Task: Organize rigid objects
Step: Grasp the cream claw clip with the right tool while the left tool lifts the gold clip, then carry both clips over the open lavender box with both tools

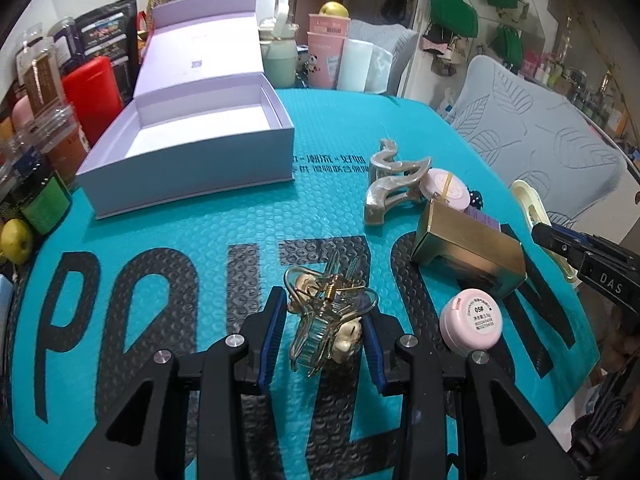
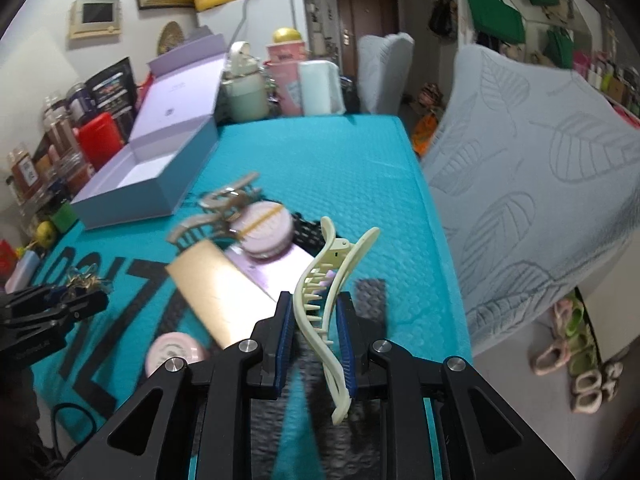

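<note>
My left gripper (image 1: 322,320) is open around a clear, gold-trimmed hair claw (image 1: 326,320) lying on the teal mat (image 1: 168,224); its pads stand a little off the claw on each side. My right gripper (image 2: 314,320) is shut on a cream hair claw (image 2: 332,292) and holds it above the mat. An open lilac box (image 1: 188,148) stands empty at the far left, also in the right wrist view (image 2: 140,172). A beige hair claw (image 1: 394,180), a gold box (image 1: 468,252) and two pink round compacts (image 1: 472,320) (image 1: 448,188) lie on the right.
Jars, a red case (image 1: 94,96) and an apple (image 1: 16,240) line the table's left edge. Cups and a bottle stand at the back. A grey covered chair (image 2: 540,184) is close on the right. Shoes lie on the floor.
</note>
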The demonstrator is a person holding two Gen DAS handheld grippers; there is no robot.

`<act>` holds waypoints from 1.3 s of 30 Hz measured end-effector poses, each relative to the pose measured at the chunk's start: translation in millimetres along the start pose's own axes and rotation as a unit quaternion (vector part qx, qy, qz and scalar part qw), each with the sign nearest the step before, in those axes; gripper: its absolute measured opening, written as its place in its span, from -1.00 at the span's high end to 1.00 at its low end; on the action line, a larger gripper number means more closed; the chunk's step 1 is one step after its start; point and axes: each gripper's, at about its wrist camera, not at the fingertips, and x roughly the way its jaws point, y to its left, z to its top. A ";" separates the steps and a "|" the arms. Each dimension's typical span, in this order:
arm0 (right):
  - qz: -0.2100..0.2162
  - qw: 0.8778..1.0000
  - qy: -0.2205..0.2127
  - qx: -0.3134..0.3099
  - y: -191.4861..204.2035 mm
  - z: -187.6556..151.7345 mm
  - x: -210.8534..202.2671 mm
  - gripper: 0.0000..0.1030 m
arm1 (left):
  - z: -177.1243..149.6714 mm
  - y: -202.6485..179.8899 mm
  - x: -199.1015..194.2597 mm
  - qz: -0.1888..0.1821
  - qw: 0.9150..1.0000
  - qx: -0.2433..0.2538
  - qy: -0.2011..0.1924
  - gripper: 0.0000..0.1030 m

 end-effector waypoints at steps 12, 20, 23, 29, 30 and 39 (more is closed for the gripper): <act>0.072 0.996 0.003 -0.052 58.4 11.2 -3.7 0.59 | -3.2 33.9 -26.3 0.011 0.999 -0.049 -0.021 0.30; 0.110 0.990 0.013 -0.086 100.7 14.5 5.9 0.59 | -6.1 59.0 -44.6 0.041 0.997 -0.065 -0.027 0.30; 0.126 0.987 0.014 -0.096 114.7 17.1 8.6 0.59 | -4.8 69.7 -48.6 0.053 0.996 -0.071 -0.029 0.30; 0.148 0.982 0.015 -0.118 136.4 23.8 15.7 0.59 | 1.2 87.4 -50.7 0.070 0.993 -0.084 -0.033 0.30; 0.151 0.981 0.016 -0.120 138.9 24.6 17.2 0.59 | 2.7 89.4 -51.1 0.073 0.993 -0.086 -0.034 0.30; 0.196 0.971 0.028 -0.135 160.0 36.4 31.7 0.59 | 26.5 102.1 -49.1 0.081 0.992 -0.087 -0.050 0.30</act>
